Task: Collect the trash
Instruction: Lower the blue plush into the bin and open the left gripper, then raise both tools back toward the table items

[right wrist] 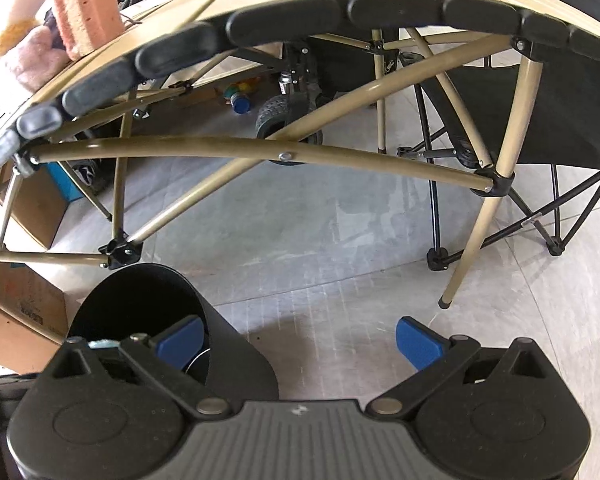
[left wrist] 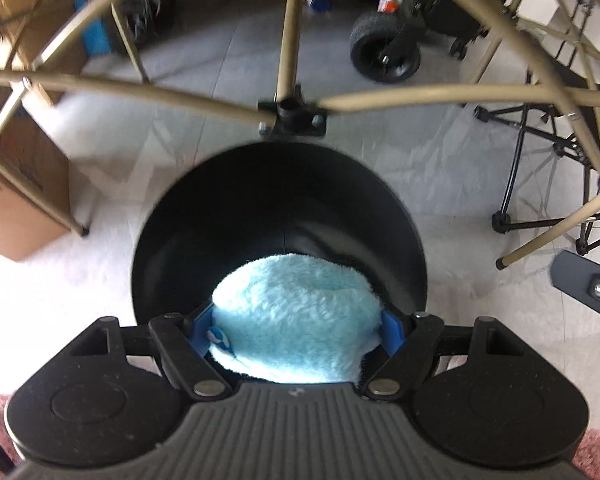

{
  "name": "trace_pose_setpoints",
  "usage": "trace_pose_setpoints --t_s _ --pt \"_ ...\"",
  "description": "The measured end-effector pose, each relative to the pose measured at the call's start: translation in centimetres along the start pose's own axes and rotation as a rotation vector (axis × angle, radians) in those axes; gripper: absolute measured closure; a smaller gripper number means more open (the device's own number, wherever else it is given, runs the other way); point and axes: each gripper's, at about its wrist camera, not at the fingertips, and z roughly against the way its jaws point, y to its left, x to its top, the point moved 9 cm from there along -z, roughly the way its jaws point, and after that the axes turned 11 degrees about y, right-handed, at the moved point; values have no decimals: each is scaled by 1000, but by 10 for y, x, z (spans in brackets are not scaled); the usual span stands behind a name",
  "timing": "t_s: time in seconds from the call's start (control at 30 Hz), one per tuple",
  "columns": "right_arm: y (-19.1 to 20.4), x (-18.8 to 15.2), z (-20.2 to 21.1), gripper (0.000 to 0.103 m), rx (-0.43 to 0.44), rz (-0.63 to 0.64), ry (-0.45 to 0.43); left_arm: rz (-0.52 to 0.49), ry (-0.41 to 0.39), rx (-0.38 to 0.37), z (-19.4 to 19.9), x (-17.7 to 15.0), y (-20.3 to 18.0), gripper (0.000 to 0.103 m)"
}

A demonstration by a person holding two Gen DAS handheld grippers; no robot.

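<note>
My left gripper (left wrist: 298, 330) is pinching a fluffy light-blue cloth (left wrist: 296, 316) between its blue pads (left wrist: 392, 330), and I hold it right over the open mouth of the black bin (left wrist: 204, 216) that stands on the pale tiled floor (left wrist: 100, 152). The cloth hangs above the near rim, partly inside the opening. My right gripper (right wrist: 300, 340) is spread wide and holds nothing; its left pad (right wrist: 180, 338) sits in front of the bin (right wrist: 140, 300), its right pad over bare floor. Tan table legs (right wrist: 236, 148) cross behind the bin, with a cardboard box (left wrist: 16, 200) to the left and a black wheel (left wrist: 380, 48) further back
</note>
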Motion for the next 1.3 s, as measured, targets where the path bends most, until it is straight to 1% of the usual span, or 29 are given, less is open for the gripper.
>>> trace_pose_setpoints --t_s 0.07,0.23,0.43,0.53,0.6,0.63,0.87,1.3 --pt "-1 0 -1 0 -2 -1 2 12 28 2 -7 0 2 25" --pt "-2 -1 -3 0 -8 -5 7 29 68 10 -21 -1 2 25" --pt "-3 -1 -5 0 -11 -7 10 23 77 3 -23 -3 2 23" --pt "-3 -1 -5 0 -10 -6 10 12 82 -7 -22 -4 0 18" --pt "-3 -1 -5 0 -10 -7 9 6 90 -18 -22 -5 -2 8" --pt "-3 -1 -5 0 -10 -7 9 7 96 -22 -23 -4 -4 0" --pt "-4 0 -4 0 -9 -9 5 -11 107 -15 -21 -6 -5 0" --pt "-4 0 -3 0 -9 -9 4 -27 81 -1 -14 -9 -4 0"
